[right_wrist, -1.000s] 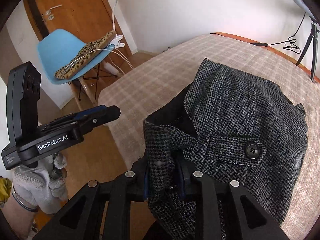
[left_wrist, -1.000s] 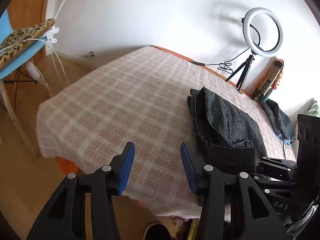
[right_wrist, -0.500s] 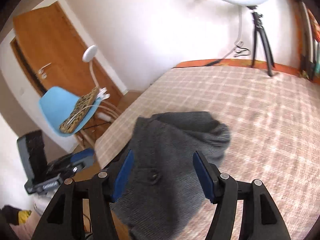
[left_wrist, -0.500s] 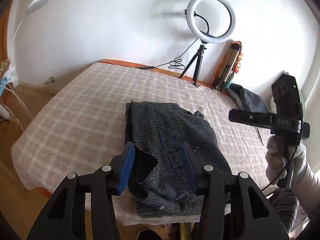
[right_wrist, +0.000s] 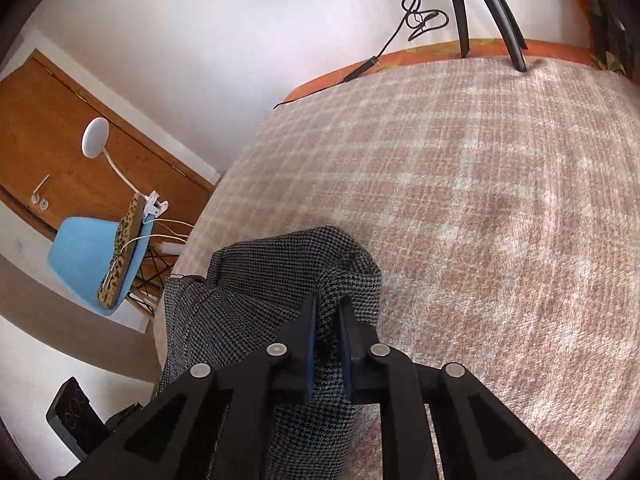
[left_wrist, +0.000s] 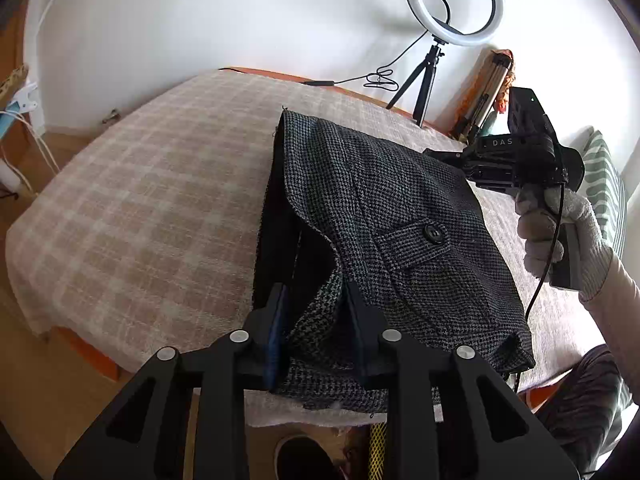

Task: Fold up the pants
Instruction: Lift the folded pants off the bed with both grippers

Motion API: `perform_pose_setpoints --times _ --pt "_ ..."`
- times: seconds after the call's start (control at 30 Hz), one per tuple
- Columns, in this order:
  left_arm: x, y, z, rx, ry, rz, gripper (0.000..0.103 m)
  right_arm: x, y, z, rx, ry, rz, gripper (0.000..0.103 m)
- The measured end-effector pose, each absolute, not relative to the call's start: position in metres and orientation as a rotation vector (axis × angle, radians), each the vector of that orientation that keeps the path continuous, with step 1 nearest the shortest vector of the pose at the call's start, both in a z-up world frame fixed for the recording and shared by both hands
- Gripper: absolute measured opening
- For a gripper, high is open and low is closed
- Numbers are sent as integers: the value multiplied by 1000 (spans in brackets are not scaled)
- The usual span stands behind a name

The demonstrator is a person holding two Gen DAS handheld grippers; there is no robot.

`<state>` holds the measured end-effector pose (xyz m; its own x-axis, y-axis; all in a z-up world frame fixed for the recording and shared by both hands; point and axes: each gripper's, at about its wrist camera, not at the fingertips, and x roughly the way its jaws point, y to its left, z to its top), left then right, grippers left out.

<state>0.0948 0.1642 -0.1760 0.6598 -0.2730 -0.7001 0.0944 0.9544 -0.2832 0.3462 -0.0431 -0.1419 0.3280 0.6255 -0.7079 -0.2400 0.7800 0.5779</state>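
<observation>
Dark houndstooth pants (left_wrist: 400,200) lie folded on the checked bedspread (left_wrist: 140,184), the buttoned pocket flap facing up. My left gripper (left_wrist: 314,300) is at the near waist edge; its jaws are closing and a bunch of the fabric fills the gap between the pads. In the right wrist view my right gripper (right_wrist: 328,308) is shut on a raised fold of the pants (right_wrist: 248,276) at their far side. From the left wrist view the right gripper (left_wrist: 436,155) shows at the cloth's right edge, held by a gloved hand (left_wrist: 560,224).
A ring light (left_wrist: 456,4) on a tripod stands at the bed's far edge by the wall, its cable beside it. A striped pillow (left_wrist: 604,184) lies at the right. A blue chair (right_wrist: 84,256) with a leopard cushion stands off the bed's left. Bare bedspread (right_wrist: 480,200) spreads beyond the pants.
My left gripper moved in over the near waist edge and its jaws narrowed onto the fabric. My right gripper let go, swung to the pants' far side and shut on a fold there.
</observation>
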Motion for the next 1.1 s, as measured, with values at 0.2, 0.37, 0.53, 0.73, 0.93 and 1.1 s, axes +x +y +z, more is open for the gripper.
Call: perform_pose_setpoints --times 0.2,0.37,0.53,0.73,0.93,1.1 --pt "83 183 -185 -376 809 -207 19 364 -37 -164 372 1164 523 6" --pt "79 189 -169 -380 794 -165 22 353 -56 -153 403 1144 484 36" --pt "84 182 -140 -284 735 -165 28 323 -59 -126 348 1099 547 46" --pt "126 160 -141 -217 772 -211 51 291 -47 -125 323 1126 634 67" --pt "180 188 -162 -354 918 -273 57 282 -50 -146 372 1195 694 77" --pt "212 200 -185 -440 1045 -379 61 278 -52 -165 437 1233 764 79"
